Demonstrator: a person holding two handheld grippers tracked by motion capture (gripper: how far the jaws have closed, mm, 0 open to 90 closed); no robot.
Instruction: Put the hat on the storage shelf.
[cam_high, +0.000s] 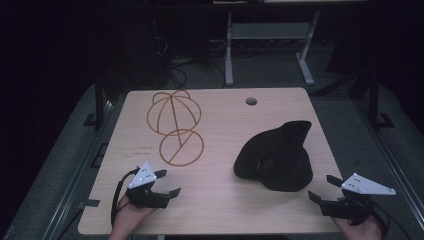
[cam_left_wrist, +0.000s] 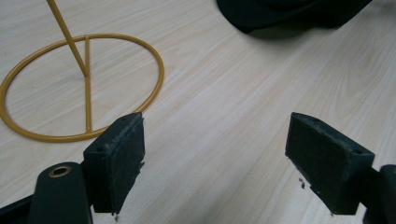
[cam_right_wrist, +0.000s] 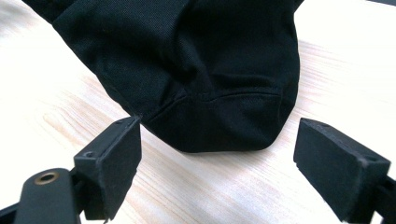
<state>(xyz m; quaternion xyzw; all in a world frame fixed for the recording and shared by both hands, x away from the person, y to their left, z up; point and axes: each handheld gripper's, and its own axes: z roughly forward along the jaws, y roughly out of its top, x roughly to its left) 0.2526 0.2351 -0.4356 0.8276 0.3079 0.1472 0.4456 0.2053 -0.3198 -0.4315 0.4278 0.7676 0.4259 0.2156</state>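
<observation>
A black cap (cam_high: 276, 157) lies crumpled on the right half of the worktop (cam_high: 220, 200), well apart from the yellow wire stand (cam_high: 175, 125). The right tongs (cam_high: 320, 189) are spread, aimed at its near edge, seemingly for a pickup. The left tongs (cam_high: 167, 184) are spread, holding nothing.

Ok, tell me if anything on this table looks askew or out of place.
The black fabric cap lies crumpled and collapsed on the light wooden table instead of sitting on the yellow wire hat stand, which stands upright and bare. Nothing looks spilled or damaged.
</observation>
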